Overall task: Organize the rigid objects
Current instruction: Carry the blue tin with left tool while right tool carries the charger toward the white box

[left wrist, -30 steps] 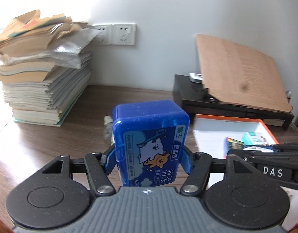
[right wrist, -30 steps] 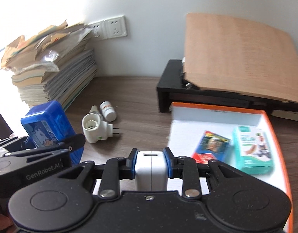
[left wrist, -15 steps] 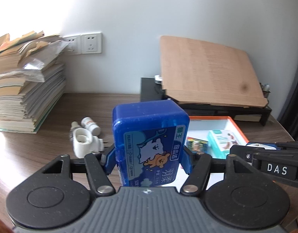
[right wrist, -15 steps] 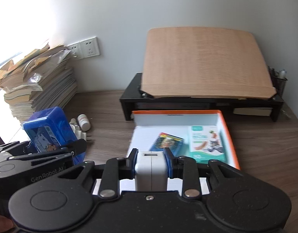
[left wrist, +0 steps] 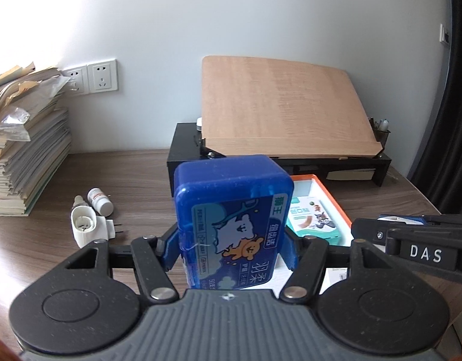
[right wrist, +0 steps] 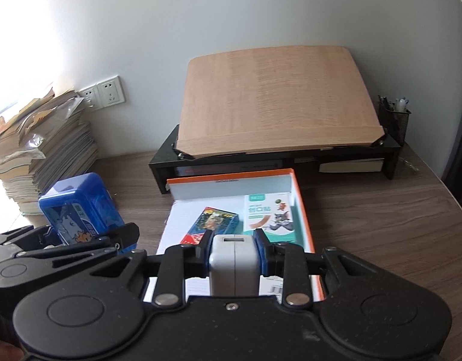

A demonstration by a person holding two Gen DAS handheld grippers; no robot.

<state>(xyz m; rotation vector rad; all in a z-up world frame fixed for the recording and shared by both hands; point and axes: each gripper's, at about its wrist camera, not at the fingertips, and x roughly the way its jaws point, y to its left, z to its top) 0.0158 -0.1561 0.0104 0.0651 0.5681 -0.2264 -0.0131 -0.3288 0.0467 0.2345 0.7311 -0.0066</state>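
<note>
My left gripper (left wrist: 231,249) is shut on a blue plastic box (left wrist: 231,219) with a cartoon label, held upright above the desk. The right wrist view shows that blue box (right wrist: 80,207) at the left. My right gripper (right wrist: 234,243) is shut on a white charger block (right wrist: 234,264), held over the near end of the orange-rimmed white tray (right wrist: 303,210). In the tray lie a teal bandage box (right wrist: 268,216) and a colourful small box (right wrist: 212,222). A white plug adapter (left wrist: 88,225) and a small white bottle (left wrist: 100,201) lie on the desk left of the tray.
A tall stack of books and papers (left wrist: 23,150) stands at the far left. A black monitor stand (right wrist: 291,162) with a tilted wooden board (right wrist: 276,102) sits behind the tray. A mesh pen holder (right wrist: 393,120) stands at its right end. Wall sockets (left wrist: 101,75) are on the wall.
Both grippers have swung to the right with their objects still held. The tray and board now lie nearer the middle of both views, and the paper stack has slid to the left.
</note>
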